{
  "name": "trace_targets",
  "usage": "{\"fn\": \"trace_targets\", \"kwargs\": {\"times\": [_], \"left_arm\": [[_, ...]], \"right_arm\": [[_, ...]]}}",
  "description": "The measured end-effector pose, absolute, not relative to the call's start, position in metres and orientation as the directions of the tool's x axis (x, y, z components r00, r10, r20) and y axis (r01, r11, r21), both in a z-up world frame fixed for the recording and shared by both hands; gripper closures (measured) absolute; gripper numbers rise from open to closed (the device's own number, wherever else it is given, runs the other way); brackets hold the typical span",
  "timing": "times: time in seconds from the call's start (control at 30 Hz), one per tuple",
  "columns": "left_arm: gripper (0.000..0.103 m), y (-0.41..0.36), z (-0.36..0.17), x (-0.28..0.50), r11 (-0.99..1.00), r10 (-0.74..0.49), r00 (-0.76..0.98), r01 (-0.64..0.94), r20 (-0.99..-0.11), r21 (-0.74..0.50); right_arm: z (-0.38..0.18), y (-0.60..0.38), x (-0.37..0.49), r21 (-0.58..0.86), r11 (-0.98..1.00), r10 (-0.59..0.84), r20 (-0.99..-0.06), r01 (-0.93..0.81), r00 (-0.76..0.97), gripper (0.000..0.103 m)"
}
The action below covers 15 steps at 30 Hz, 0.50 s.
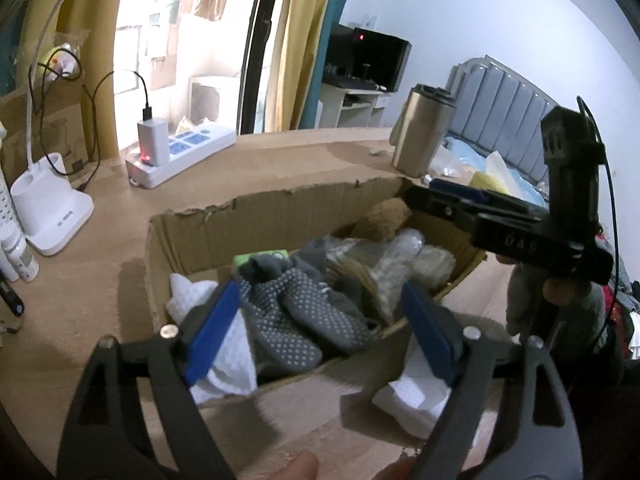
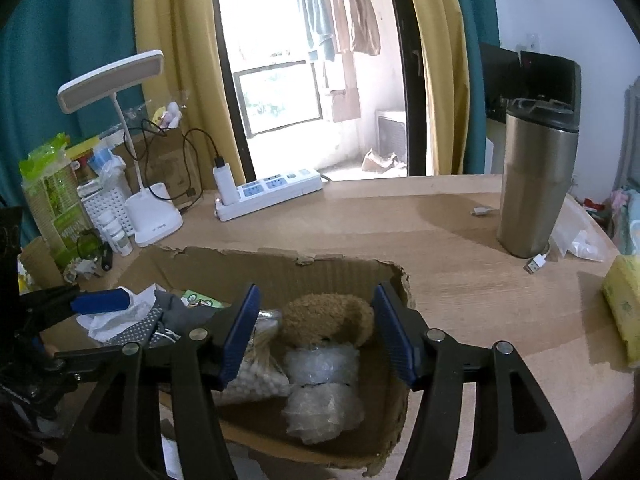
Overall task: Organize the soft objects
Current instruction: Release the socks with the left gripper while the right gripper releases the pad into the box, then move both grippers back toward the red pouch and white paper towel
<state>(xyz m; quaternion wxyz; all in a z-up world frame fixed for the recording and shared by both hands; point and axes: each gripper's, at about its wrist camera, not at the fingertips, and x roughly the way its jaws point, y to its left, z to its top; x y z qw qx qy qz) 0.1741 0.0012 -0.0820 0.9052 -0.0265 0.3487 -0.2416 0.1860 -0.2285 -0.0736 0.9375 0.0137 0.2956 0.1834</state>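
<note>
A torn cardboard box [image 1: 192, 236] [image 2: 224, 266] on the wooden desk holds soft things: grey dotted socks [image 1: 296, 312] [image 2: 140, 326], a white cloth [image 1: 232, 364] [image 2: 120, 314], a brown plush toy [image 1: 386, 218] [image 2: 326, 318], bubble wrap rolls [image 2: 322, 390] and a bag of white beads [image 2: 256, 380]. My left gripper [image 1: 324, 332] is open and empty above the socks. My right gripper [image 2: 316, 334] is open and empty over the plush toy; it also shows in the left wrist view [image 1: 460, 196]. A white cloth [image 1: 412, 396] lies outside the box.
A steel tumbler [image 2: 536, 176] [image 1: 420, 128] stands at the right. A white power strip [image 2: 268, 192] [image 1: 180, 152] and a desk lamp [image 2: 156, 216] [image 1: 52, 208] stand at the back. A yellow tissue pack [image 2: 622, 304] lies at the far right. Bottles and snack packs [image 2: 52, 196] crowd the left.
</note>
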Motion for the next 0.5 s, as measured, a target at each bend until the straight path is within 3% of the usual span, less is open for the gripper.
{"fn": "trace_targets", "kwargs": {"times": [0.5], "left_arm": [[0.018,0.011,-0.063,0.145,0.9,-0.429,0.703,0.387,-0.568,-0.2]], "right_arm": [[-0.057,-0.233,0.15,0.134,0.926,0.369,-0.513,-0.352,0.775,0.04]]}}
